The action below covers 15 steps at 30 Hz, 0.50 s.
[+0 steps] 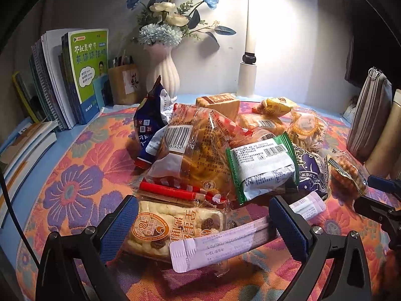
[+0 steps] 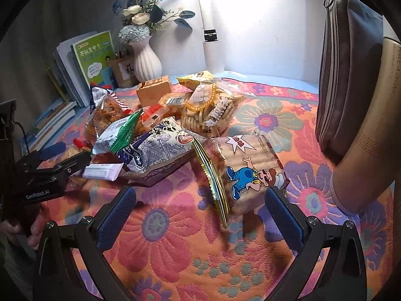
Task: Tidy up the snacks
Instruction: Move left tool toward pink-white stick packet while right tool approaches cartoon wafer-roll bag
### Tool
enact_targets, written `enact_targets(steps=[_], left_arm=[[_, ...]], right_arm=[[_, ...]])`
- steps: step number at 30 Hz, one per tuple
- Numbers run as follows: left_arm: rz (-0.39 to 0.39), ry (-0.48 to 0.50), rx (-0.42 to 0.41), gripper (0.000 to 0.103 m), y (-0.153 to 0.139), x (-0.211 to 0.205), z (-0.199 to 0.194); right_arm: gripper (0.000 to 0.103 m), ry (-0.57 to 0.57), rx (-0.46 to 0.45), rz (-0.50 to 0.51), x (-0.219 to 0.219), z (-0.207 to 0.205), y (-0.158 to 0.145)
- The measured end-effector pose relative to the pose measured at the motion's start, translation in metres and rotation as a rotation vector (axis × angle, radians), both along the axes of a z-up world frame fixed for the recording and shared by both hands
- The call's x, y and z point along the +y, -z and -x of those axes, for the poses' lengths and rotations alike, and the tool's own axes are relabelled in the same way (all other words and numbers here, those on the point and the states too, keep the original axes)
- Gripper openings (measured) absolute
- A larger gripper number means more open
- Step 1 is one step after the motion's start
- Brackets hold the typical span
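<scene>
Clearly both claws gape empty: left claw point(image 1: 203, 228) brackets a "18%" bar point(image 1: 173, 225), right claw point(image 2: 200, 215) nears "GenRobot.AI".

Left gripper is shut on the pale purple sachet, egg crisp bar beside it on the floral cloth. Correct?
Not quite. The left gripper is open: in the left wrist view its fingers stand apart either side of the pale purple sachet, gripping nothing. The egg crisp bar does lie beside it on the floral cloth.

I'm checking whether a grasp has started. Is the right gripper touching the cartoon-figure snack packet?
Cannot tell. In the right wrist view the right gripper stands open, and the cartoon-figure snack packet reaches between its fingers; the packet's corner meets the right pad in the image, but contact isn't plain.
</scene>
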State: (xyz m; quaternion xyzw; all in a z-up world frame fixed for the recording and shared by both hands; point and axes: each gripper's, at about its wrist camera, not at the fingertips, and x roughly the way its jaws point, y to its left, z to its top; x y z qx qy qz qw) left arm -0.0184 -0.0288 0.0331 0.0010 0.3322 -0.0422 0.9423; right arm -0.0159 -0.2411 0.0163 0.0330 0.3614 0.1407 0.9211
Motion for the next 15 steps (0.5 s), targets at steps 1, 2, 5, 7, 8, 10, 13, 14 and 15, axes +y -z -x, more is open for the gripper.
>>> enact_targets(steps=[1,2,5,7,8,10,13,14,15], left_arm=[[0.000,0.001,-0.001,0.103,-0.0001,0.0003,-0.0001],[0.000,0.001,-0.001,0.103,0.0000,0.0001,0.0002],[0.000,0.000,0.000,0.103,0.0000,0.0000,-0.0002],[0.003,0.000,0.002,0.103,0.0000,0.0003,-0.0005],[0.004,0.001,0.002,0.103,0.0002,0.0001,-0.0004],[0.006,0.000,0.004,0.103,0.0000,0.0006,-0.0009],[0.007,0.000,0.004,0.103,0.0000,0.0009,-0.0010],[0.007,0.000,0.004,0.103,0.0002,0.0007,-0.0009],[0.007,0.000,0.004,0.103,0.0001,0.0008,-0.0008]], right_arm=[[0.103,0.000,0.001,0.000,0.0000,-0.0002,0.0004],[0.103,-0.001,0.003,0.001,0.0000,-0.0006,0.0007],[0.103,-0.003,0.009,0.004,0.0003,-0.0015,0.0019],[0.103,-0.004,0.010,0.005,0.0003,-0.0016,0.0023],[0.103,-0.004,0.011,0.005,0.0003,-0.0017,0.0024],[0.103,-0.004,0.011,0.005,-0.0003,-0.0017,0.0027],[0.103,-0.004,0.011,0.004,-0.0002,-0.0017,0.0028],[0.103,-0.004,0.012,0.004,-0.0003,-0.0016,0.0030],[0.103,-0.004,0.013,0.003,-0.0003,-0.0019,0.0032]])
